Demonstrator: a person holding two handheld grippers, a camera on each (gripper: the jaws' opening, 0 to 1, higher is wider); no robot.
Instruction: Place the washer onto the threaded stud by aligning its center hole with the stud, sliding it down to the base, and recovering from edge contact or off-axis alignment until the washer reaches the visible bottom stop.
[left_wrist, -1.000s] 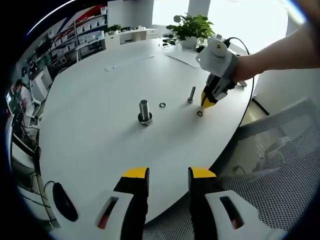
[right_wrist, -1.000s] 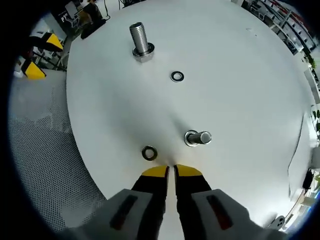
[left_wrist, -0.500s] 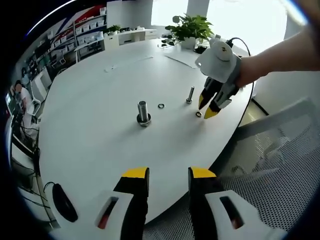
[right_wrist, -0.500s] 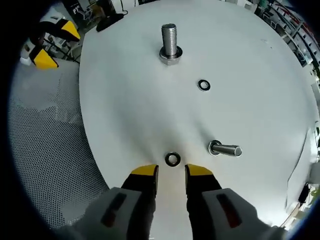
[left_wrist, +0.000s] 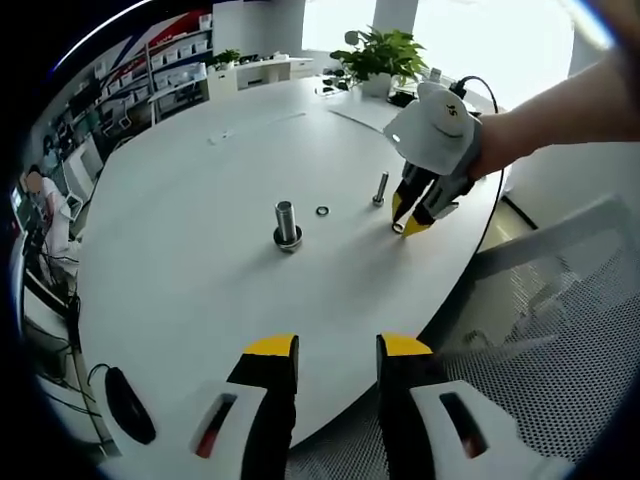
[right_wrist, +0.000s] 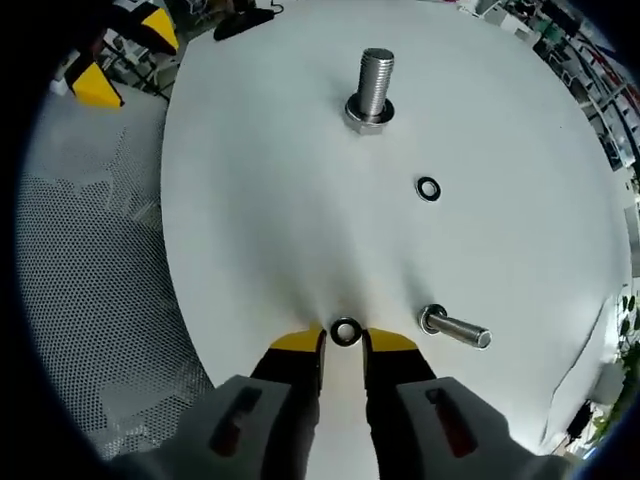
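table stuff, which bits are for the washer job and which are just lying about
For the job:
washer between the right gripper tips
slim stud
second washer
thick bolt

Lying about:
potted plant
dark mouse-like object at the table edge
mesh chair

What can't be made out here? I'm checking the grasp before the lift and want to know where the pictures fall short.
- Right gripper on the near washer, right gripper view: pads contacting or merely flanking it, too small to tell.
- That washer, left gripper view: hidden behind the right gripper.
- Far washer: hole size too small to compare.
- Thin stud: threads blurred.
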